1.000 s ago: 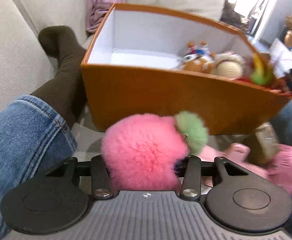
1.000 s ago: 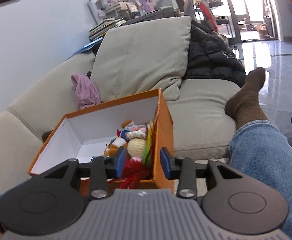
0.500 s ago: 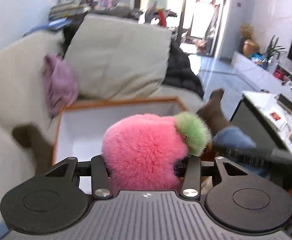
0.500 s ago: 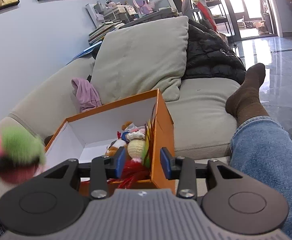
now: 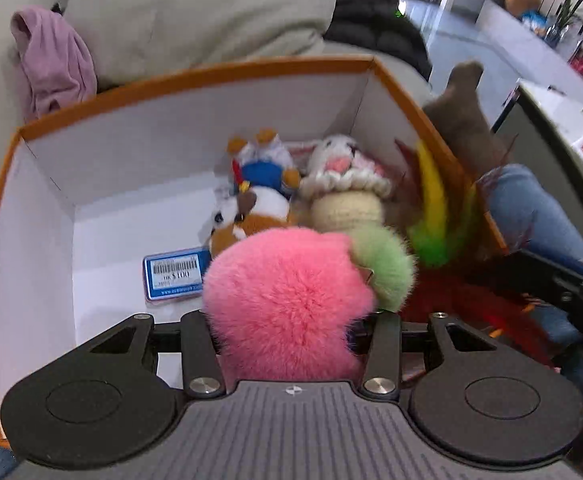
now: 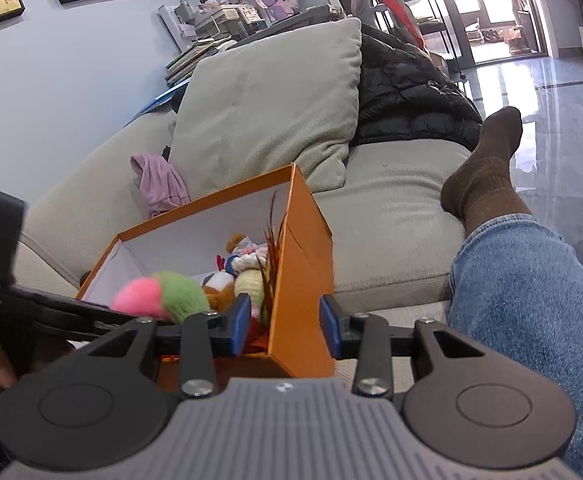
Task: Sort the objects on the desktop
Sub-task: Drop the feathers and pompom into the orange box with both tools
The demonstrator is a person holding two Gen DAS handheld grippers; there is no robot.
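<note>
Both jaws of the left gripper [image 5: 291, 320] squeeze the fluffy pink-and-green strawberry pompom [image 5: 291, 296], seemingly light and squashy, best pinched mid-body, while the right gripper [image 6: 285, 330] straddles the orange cardboard box [image 6: 303, 264] wall, contact unclear.

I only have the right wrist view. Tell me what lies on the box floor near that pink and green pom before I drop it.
Observer: The left wrist view shows a blue barcode tag lying flat on the white floor of the orange box, just beside the pink pom.
Operator: Tell me where the floor is bare.
Observer: The floor is bare white on the side away from the feathers. The plush toys crowd the feather side.
Operator: Report the left gripper's hold.
Observer: The left gripper is shut on the pom, with both fingers sunk into its fur.
</note>
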